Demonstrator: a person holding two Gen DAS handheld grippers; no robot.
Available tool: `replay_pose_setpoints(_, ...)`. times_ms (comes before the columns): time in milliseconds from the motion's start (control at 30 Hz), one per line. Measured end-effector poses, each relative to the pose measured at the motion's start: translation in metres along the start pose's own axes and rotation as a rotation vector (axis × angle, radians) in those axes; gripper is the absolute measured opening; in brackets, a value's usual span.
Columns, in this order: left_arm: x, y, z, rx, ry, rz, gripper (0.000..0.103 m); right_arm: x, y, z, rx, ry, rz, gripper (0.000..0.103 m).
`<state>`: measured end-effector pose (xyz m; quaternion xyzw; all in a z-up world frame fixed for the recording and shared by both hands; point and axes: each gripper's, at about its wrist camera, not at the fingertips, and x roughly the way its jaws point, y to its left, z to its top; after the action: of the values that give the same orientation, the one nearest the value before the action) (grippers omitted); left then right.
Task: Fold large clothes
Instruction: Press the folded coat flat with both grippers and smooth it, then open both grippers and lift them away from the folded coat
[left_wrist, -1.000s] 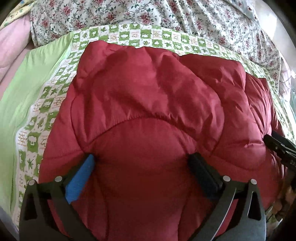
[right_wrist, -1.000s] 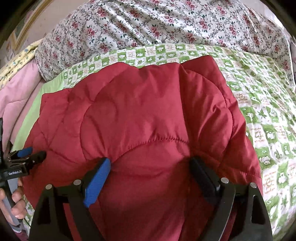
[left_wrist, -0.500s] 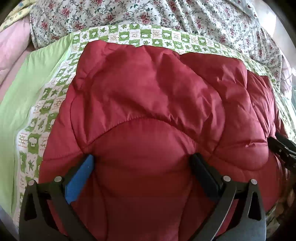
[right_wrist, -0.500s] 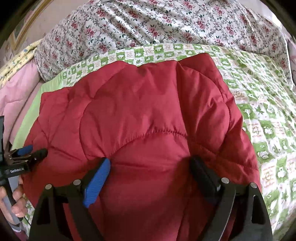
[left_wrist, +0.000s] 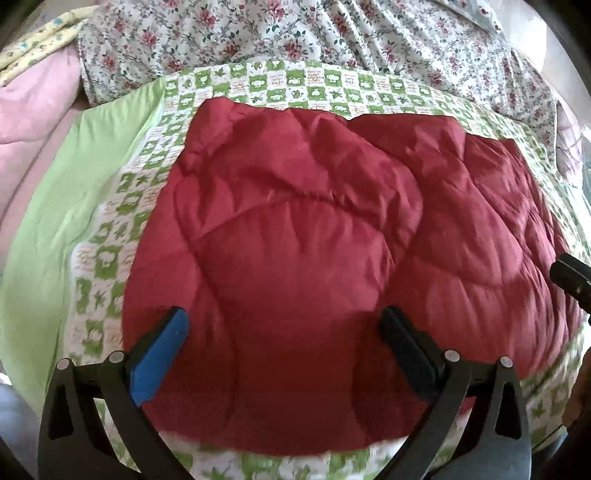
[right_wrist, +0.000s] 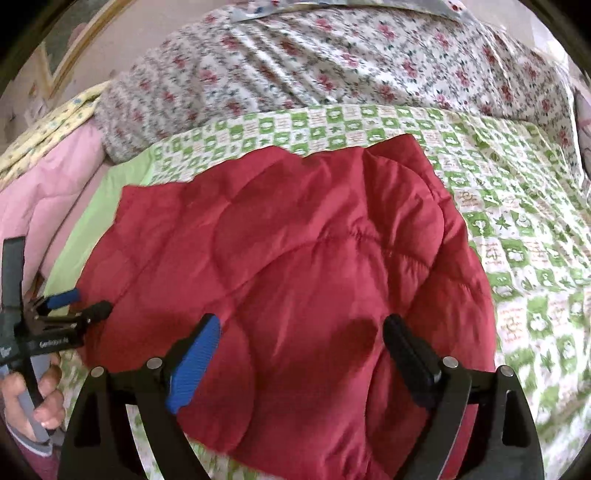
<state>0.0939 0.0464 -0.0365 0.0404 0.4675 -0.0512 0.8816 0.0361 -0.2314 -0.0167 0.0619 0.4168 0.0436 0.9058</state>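
Both grippers, left (left_wrist: 284, 325) & right (right_wrist: 301, 332), hang wide open, holding nothing, over folded red quilted padded jacket (left_wrist: 332, 236) on green-white checked sheet (right_wrist: 517, 236).

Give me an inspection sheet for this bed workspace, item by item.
Surface: green checked bedsheet.
Job's things: red padded jacket lying folded on the sheet.
Clutter: floral quilt bunched behind; pink bedding at the side.
Grippers: left claw open above the jacket's near edge; right claw open above the jacket, neither gripping cloth.
Cables: nothing seen.
Surroundings: framed picture on the wall.
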Motion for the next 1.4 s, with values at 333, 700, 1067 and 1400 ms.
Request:
replay_pose_setpoints(333,-0.029,-0.004,-0.042,0.027,-0.013,-0.013,0.103,-0.038,0.022,-0.051,-0.066,0.034,0.050,0.091)
replay_pose_setpoints(700,-0.032,-0.008,-0.091,0.064,0.044,0.045,0.103,-0.042,0.037,-0.099,-0.115,0.140,0.045,0.091)
replay_pose_setpoints(1067,-0.073,-0.016,-0.084,0.049,0.026,0.062,0.103,-0.070,0.049,-0.095,-0.131,0.113,0.001,0.094)
replay_pose_setpoints(1400,-0.092,-0.022,-0.064,0.053,-0.016,0.098,0.103,-0.080,0.063,-0.076,-0.147,0.071,-0.003,0.099)
